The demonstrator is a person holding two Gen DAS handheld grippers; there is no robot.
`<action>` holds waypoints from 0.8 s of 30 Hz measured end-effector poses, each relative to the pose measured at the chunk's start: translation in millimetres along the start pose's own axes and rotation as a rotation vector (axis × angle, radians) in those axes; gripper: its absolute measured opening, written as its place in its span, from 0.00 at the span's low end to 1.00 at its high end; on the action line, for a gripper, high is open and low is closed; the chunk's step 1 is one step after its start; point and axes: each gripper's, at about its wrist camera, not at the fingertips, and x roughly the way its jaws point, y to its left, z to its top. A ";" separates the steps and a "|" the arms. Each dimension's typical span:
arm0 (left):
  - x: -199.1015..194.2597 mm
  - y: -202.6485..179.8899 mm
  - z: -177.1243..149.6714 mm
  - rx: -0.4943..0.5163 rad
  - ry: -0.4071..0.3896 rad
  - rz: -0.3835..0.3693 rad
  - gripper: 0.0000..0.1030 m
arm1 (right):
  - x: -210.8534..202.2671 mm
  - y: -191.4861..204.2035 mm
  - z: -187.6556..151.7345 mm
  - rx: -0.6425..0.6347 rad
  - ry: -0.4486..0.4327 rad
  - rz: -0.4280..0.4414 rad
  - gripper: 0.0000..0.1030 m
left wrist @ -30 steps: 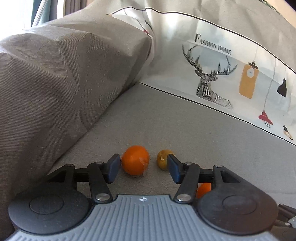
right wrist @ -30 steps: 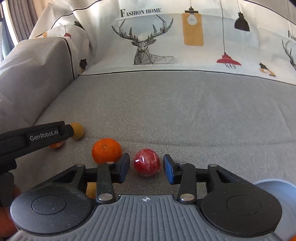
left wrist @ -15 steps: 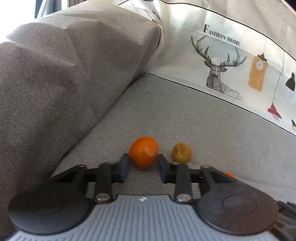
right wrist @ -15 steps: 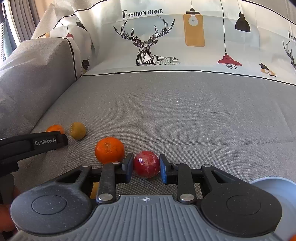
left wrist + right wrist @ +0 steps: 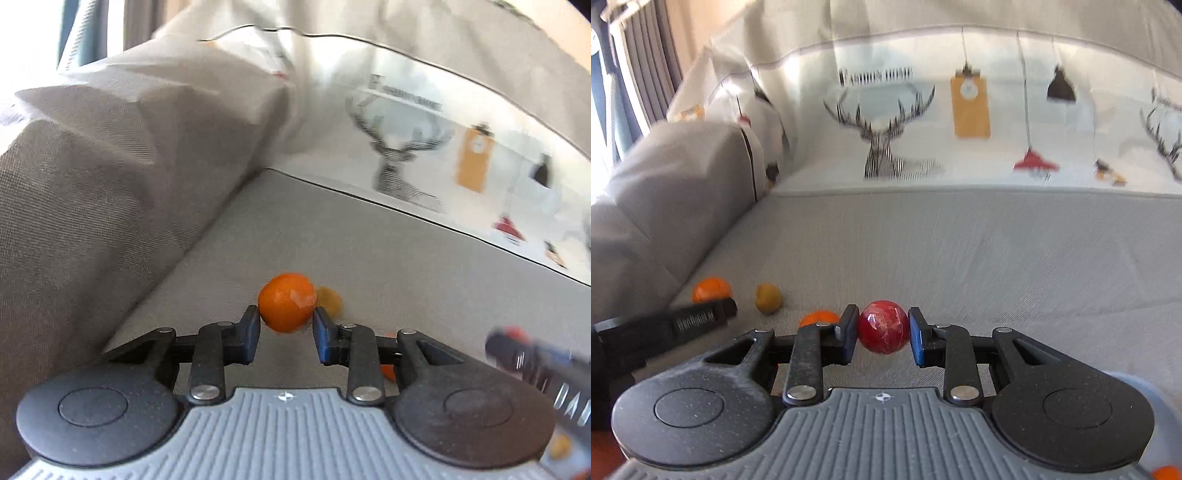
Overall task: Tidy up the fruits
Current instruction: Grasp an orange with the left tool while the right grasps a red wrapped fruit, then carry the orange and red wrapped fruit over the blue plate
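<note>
On the grey sofa seat [image 5: 960, 251], beside the padded armrest [image 5: 92, 177], both claws grip fruit. The left claw [image 5: 286, 326] pinches a small orange fruit [image 5: 286, 306] between its dark pads, one pad pressed against each side; whether the fruit is clear of the cushion cannot be told. Just behind it lies a blurred yellow-brown fruit [image 5: 330, 299], and a sliver of another orange one [image 5: 388, 371] shows under the claw's right linkage.

The right claw [image 5: 882, 334] clamps a glossy red fruit [image 5: 883, 326] in the same way, pads touching both flanks. To its left in that view an orange fruit [image 5: 818, 318] peeks out behind the finger, the yellow-brown fruit [image 5: 768, 297] sits near it on the seat, and the orange fruit [image 5: 712, 290] held by the other claw shows near the armrest.

A printed cover [image 5: 960, 110] with deer and hanging lamps drapes the backrest. A pale blue rim [image 5: 1160, 391] shows at the lower right edge.
</note>
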 end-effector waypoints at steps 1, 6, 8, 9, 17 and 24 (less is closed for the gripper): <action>-7.0 -1.6 -1.7 0.012 -0.007 -0.020 0.33 | -8.9 -1.1 2.5 -0.006 -0.020 -0.001 0.29; -46.4 -7.9 -9.5 0.048 -0.064 -0.159 0.33 | -62.1 -17.9 14.0 0.011 -0.092 -0.012 0.29; -62.1 -9.3 -13.8 0.058 -0.074 -0.225 0.33 | -87.3 -29.0 9.9 0.005 -0.112 -0.017 0.29; -68.3 -11.2 -15.7 0.066 -0.079 -0.249 0.33 | -99.2 -35.3 6.4 -0.003 -0.118 -0.021 0.29; -114.3 -21.0 -36.2 0.086 -0.085 -0.389 0.33 | -166.2 -94.1 -56.0 0.067 -0.125 -0.068 0.29; -141.1 -48.2 -61.9 0.220 -0.105 -0.427 0.33 | -186.6 -122.9 -78.4 0.077 -0.144 -0.123 0.29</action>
